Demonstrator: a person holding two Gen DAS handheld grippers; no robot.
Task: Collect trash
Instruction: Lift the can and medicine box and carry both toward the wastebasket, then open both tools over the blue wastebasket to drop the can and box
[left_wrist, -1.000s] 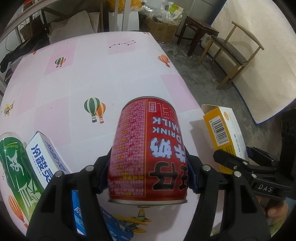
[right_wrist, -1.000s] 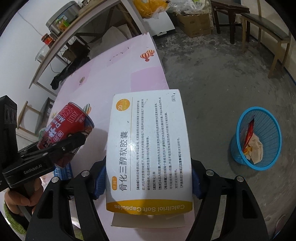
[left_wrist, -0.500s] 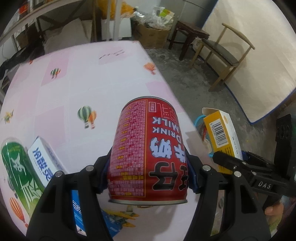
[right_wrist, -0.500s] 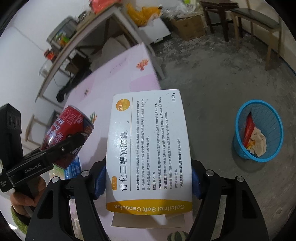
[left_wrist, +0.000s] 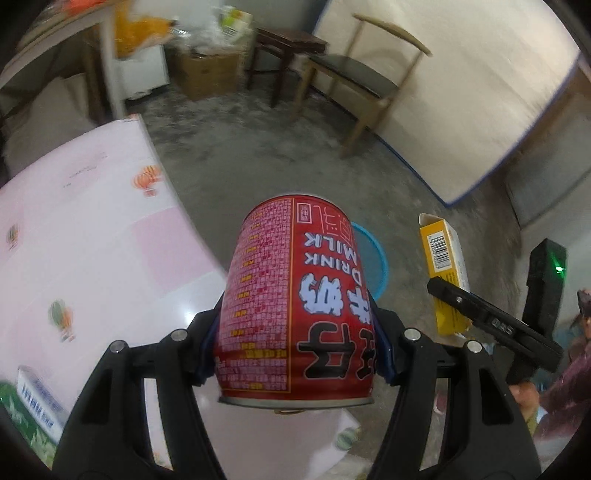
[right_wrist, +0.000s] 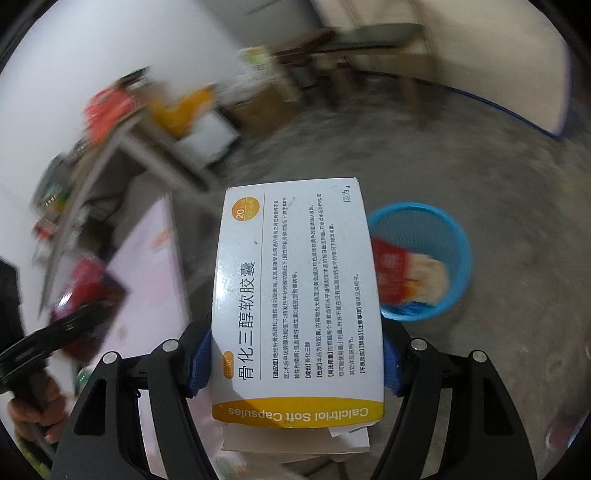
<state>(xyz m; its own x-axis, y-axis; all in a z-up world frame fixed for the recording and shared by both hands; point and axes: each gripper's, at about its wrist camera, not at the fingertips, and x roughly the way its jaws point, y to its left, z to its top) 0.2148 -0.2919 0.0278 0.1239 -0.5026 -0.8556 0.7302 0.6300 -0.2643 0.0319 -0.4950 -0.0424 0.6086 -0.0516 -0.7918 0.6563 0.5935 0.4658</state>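
**Both grippers loaded, bin on the floor ahead**

Left wrist view. The left gripper was seen clenched on a red milk can, the blue pads pressed against both sides of the can. The can was held upside down to the camera, its rim nearest the lens, and it hid most of the blue wastebasket, of which only a curved edge was seen past the can's right side, on the grey concrete floor. The pink balloon-print table was noted at left, with a white-and-blue box and a green can at its near corner. At right, the right gripper was seen with the yellow side of a medicine box in its grasp. A wooden chair and a cardboard carton were recorded farther back.

Right wrist view. The medicine box was gripped between the pads of the right gripper, its white printed face upward. The box covered the left rim of the wastebasket, in which red and pale wrappers were seen. The left gripper and the milk can were recorded at left, blurred, over the table.
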